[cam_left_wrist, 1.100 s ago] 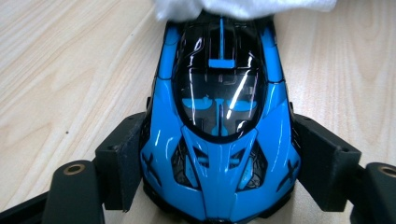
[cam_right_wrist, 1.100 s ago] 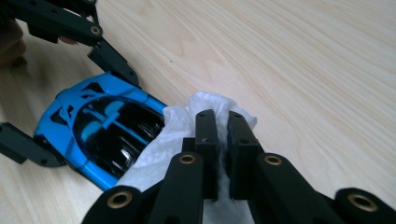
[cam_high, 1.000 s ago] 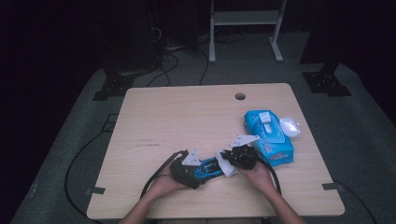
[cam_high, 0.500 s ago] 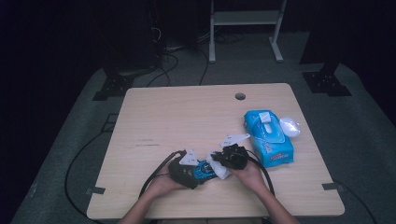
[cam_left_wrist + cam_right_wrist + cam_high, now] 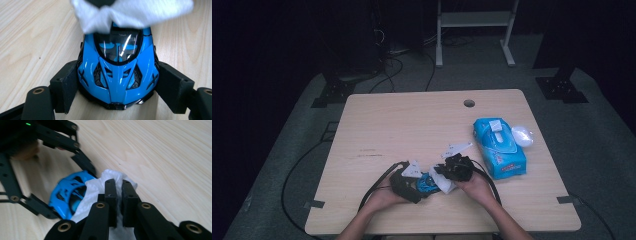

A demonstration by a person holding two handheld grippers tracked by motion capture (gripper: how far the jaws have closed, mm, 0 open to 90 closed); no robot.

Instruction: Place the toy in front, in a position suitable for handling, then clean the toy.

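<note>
half the toy car (image 5: pixel 117 72) hides under wipe (image 5: pixel 130 12).

No text, brand, number or sign can be read in any view. The blue wipes pack (image 5: pixel 500 148) on the table (image 5: pixel 412 125) bears red and white printing in the high view, but it is too small and blurred to make out. The blue toy car (image 5: pixel 117 72) in the left gripper view carries no lettering on its visible bodywork.
</note>
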